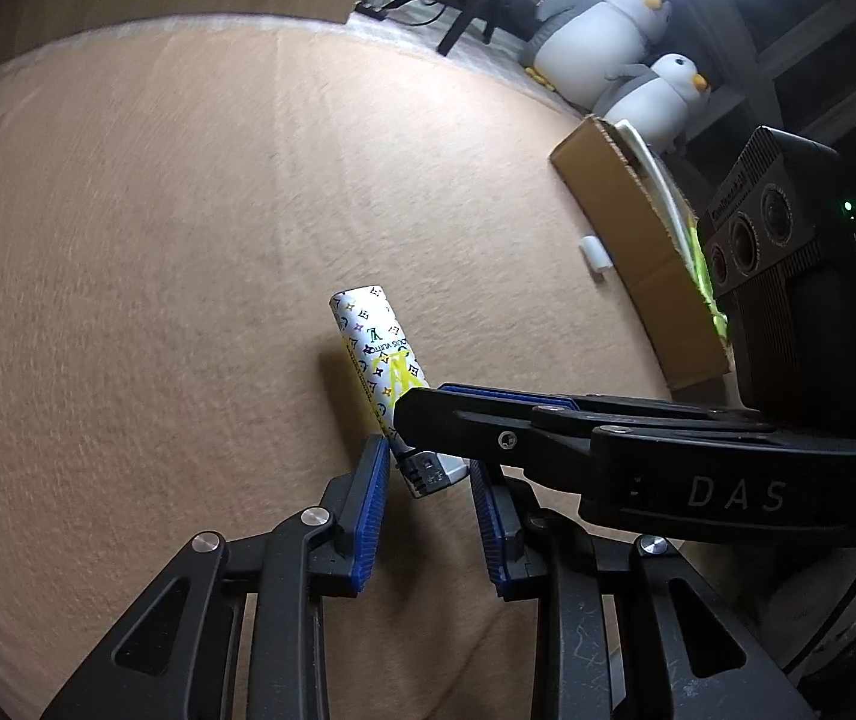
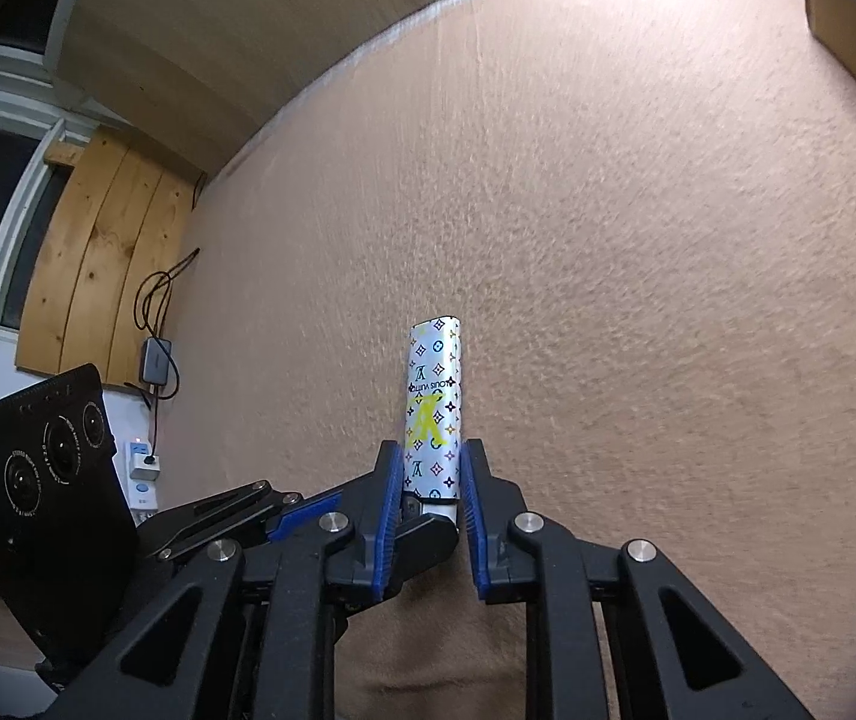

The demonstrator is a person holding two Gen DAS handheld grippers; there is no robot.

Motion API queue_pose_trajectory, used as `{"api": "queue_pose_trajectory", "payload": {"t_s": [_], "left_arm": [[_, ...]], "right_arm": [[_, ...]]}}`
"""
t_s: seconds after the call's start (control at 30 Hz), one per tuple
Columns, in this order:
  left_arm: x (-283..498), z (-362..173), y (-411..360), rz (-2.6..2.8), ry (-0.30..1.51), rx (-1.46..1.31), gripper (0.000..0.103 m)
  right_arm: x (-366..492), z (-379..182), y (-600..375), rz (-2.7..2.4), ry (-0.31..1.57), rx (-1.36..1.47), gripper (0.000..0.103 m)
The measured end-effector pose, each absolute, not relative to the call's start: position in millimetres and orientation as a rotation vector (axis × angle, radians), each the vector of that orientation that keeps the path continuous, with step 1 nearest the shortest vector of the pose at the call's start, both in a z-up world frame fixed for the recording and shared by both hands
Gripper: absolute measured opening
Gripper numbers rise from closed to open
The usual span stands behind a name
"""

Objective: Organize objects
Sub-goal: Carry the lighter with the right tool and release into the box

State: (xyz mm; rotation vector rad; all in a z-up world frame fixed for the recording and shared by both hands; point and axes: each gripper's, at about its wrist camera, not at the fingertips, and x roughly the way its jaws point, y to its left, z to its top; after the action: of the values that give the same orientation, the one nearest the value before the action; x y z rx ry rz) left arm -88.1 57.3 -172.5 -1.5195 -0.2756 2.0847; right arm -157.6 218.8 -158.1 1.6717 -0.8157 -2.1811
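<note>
The right tool (image 2: 428, 468) is clamped on the lower body of a slim white lighter with a multicoloured monogram print and a yellow mark (image 2: 432, 408), holding it above the tan felt-covered tabletop (image 2: 637, 240). The left tool (image 1: 428, 468) stands spread around the lighter's metal end; its left pad (image 1: 371, 510) is at the lighter's edge, contact cannot be told. A brown cardboard box (image 1: 625, 222) sits at the right, with a small white cylinder (image 1: 594, 252) just beside it. 2 white plush penguins (image 1: 607, 36) stand beyond.
</note>
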Motion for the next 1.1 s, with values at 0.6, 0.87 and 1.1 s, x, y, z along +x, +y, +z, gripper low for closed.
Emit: {"api": "queue_pose_trajectory", "payload": {"t_s": [0.6,0.87,1.1], "left_arm": [[-112.6,-108.9,165.4,2.057,-0.162,-1.342,0.030],[-133.0,-84.1,242.8,2.017,-0.127,-1.267,0.030],[-164.0,-78.1,304.9,1.996,-0.133,-1.241,0.030]], "right_arm": [[-134.7,-89.3,313.7,-2.408,-0.883,1.513,0.018],[-132.5,-64.8,381.4,-2.515,-0.921,1.449,0.018],[-142.6,-53.4,439.3,-2.566,-0.930,1.431,0.018]]}}
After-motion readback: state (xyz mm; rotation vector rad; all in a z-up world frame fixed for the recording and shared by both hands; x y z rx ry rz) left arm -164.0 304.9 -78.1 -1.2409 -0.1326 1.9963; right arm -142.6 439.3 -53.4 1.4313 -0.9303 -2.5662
